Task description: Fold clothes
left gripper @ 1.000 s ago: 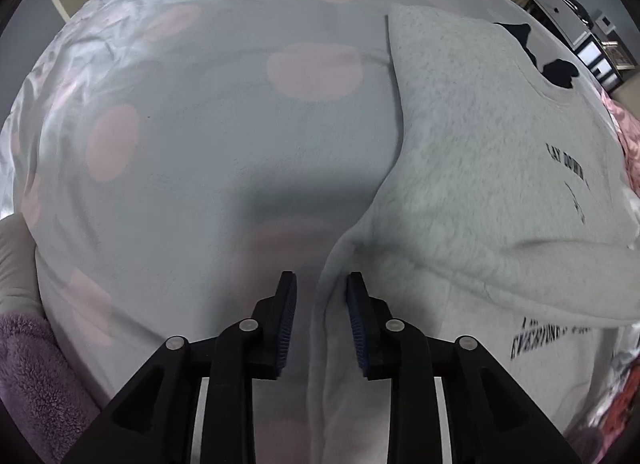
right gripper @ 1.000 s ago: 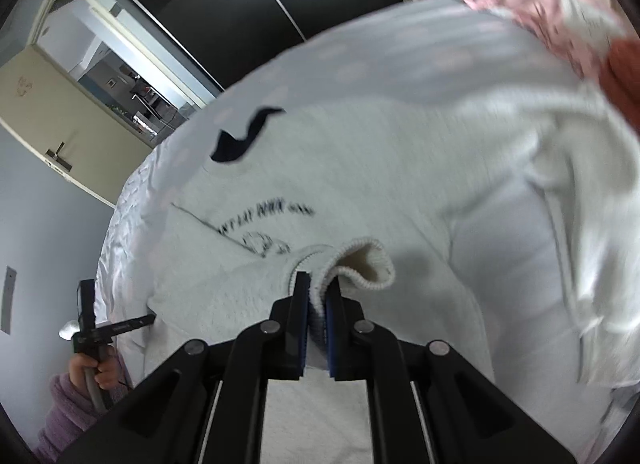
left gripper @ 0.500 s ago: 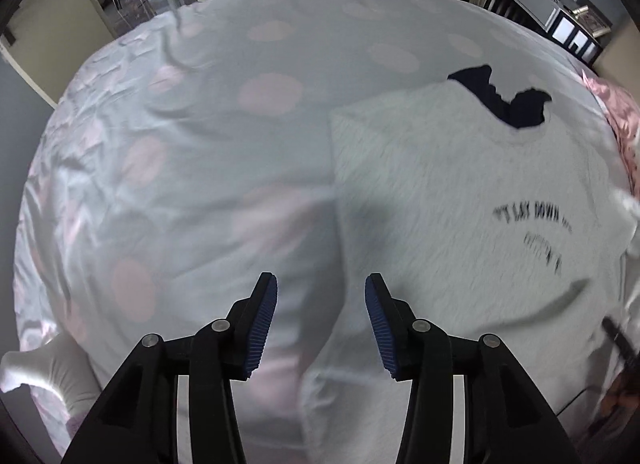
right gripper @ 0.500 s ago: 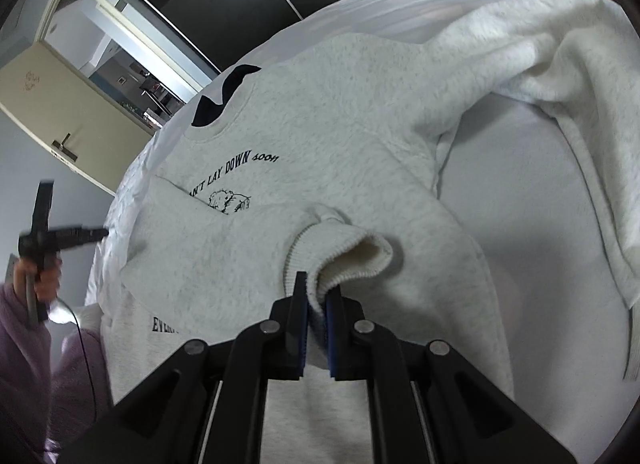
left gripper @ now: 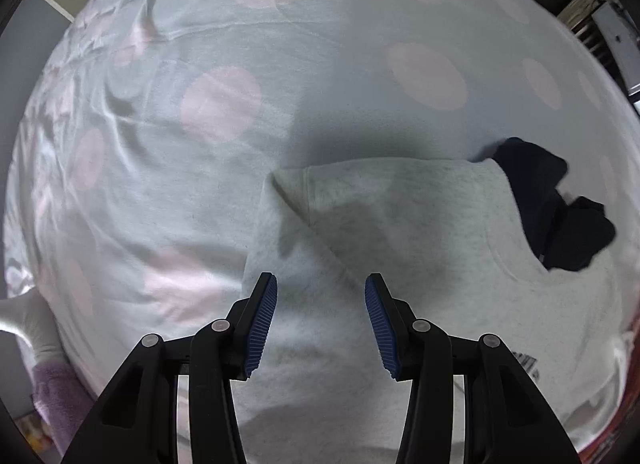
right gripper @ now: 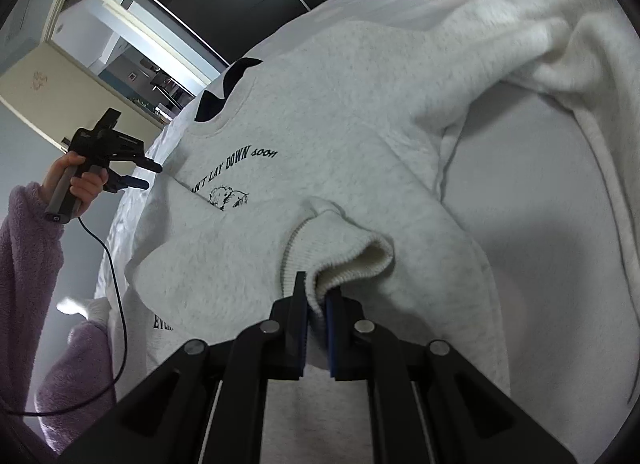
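Grey sweatshirt point(right gripper: 360, 135) spread print-up on the dotted bed point(left gripper: 200, 103), centre frame. One sleeve folded across the chest, its ribbed cuff point(right gripper: 340, 252) pinched in right gripper point(right gripper: 316, 296) jaws. Left gripper point(left gripper: 320, 304) jaws spread over the folded shoulder, clasping nothing. Soft, thick fleece, likely limp: best held by cuff, hem or seam.
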